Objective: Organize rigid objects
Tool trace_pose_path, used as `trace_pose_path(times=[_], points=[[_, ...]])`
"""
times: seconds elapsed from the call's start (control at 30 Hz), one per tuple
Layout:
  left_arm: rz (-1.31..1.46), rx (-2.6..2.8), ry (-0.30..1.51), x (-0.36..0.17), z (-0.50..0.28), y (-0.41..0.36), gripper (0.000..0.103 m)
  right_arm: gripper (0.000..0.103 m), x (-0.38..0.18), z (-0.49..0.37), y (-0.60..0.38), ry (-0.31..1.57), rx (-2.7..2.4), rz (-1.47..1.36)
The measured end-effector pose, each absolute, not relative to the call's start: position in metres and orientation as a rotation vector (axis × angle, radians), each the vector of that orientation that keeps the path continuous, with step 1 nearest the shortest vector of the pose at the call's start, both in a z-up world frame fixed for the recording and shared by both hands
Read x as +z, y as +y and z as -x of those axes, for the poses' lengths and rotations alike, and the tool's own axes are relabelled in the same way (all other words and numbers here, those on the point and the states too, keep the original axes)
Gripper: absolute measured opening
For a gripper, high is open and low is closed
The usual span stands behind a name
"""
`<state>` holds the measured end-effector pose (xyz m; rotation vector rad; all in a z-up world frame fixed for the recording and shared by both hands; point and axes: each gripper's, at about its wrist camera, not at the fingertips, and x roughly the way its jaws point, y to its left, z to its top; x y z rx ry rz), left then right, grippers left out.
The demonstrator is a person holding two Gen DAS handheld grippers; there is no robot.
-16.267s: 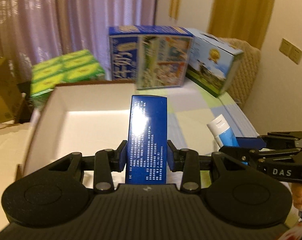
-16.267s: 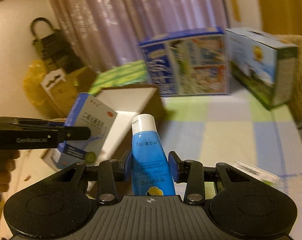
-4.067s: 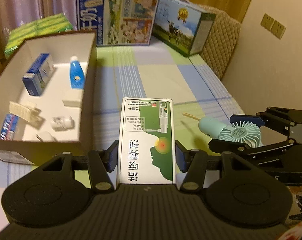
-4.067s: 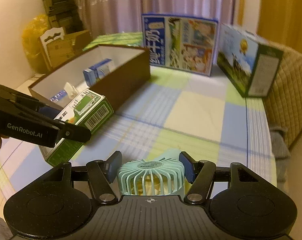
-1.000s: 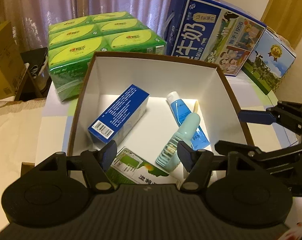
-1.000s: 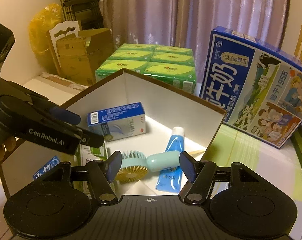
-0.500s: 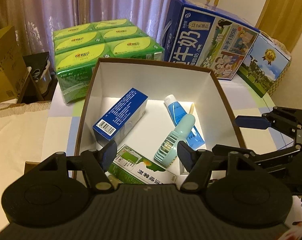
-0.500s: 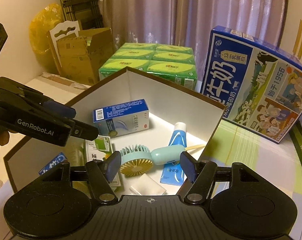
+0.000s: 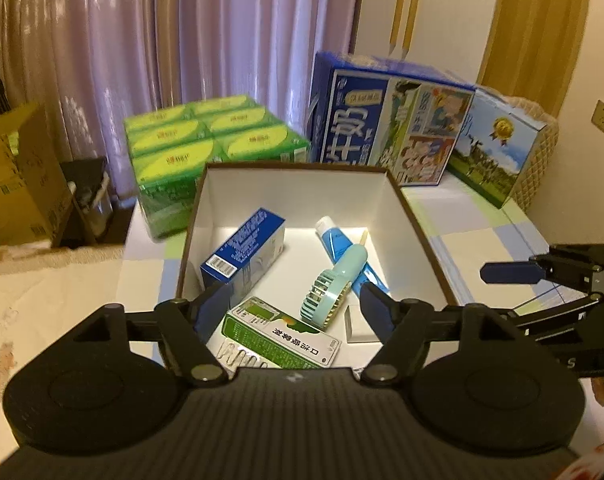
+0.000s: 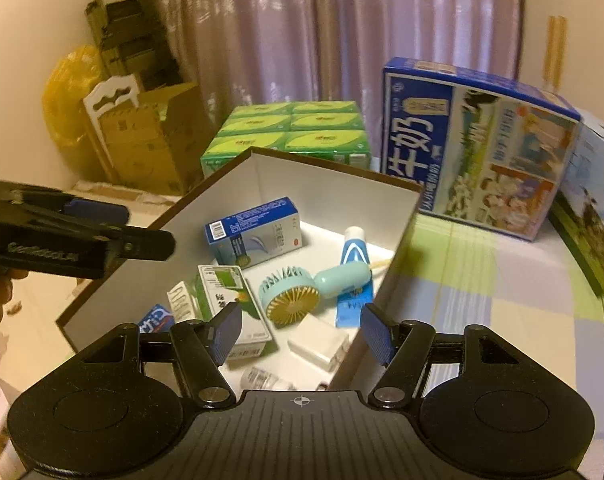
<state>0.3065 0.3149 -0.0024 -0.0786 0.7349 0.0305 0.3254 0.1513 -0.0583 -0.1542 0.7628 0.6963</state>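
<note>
Left gripper (image 9: 296,306) wide open, nothing between the fingers, hovering above the near edge of the box (image 9: 418,236). Right gripper (image 10: 300,332) also wide open and empty, over the box's near-right corner; its left finger overlaps the green carton (image 10: 232,300) in view, contact can't be judged. Inside the box: blue carton (image 9: 244,252) tilted against the left wall, tube (image 9: 338,246) running toward the back, fan (image 9: 334,288) lying across the tube with its head toward the near side, green carton (image 9: 282,338) flat at the near wall, white block (image 9: 362,326) just beside it at the right wall. Floor is open at the back corners and between blue carton and tube; the near half is crowded. Outside: the green packs (image 9: 206,148) sit close behind the box's back-left corner, the milk case (image 9: 386,120) close behind its back-right; the checked cloth (image 10: 502,300) to the right of the box is open. Right view only: a small bottle (image 10: 262,380) at the near wall, a blue packet (image 10: 154,318) and a white carton (image 10: 182,300) by the left wall, and the fan's yellow blades. Left view only: a blister strip (image 9: 238,356) beside the green carton.
</note>
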Motion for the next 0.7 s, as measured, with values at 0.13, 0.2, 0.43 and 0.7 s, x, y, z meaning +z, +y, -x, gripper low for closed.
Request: trace_pose_path(times=[0.13, 0.2, 0.43, 0.7], points=[[0.078, 0.03, 0.698, 0.007, -0.278, 0.304, 0.071, 0.063, -0.052, -0.306, 0.134, 0.774, 0.68, 0.092], [0.08, 0.031, 0.692, 0.011, -0.265, 0.297, 0.071, 0.063, -0.048, -0.297, 0.124, 0.785, 0.682, 0.063], [0.109, 0.08, 0.711, 0.019, -0.224, 0.27, 0.071, 0.063, -0.035, -0.265, 0.089, 0.757, 0.681, 0.042], [0.131, 0.085, 0.743, 0.02, -0.186, 0.221, 0.071, 0.063, -0.028, -0.234, 0.043, 0.773, 0.691, 0.015]])
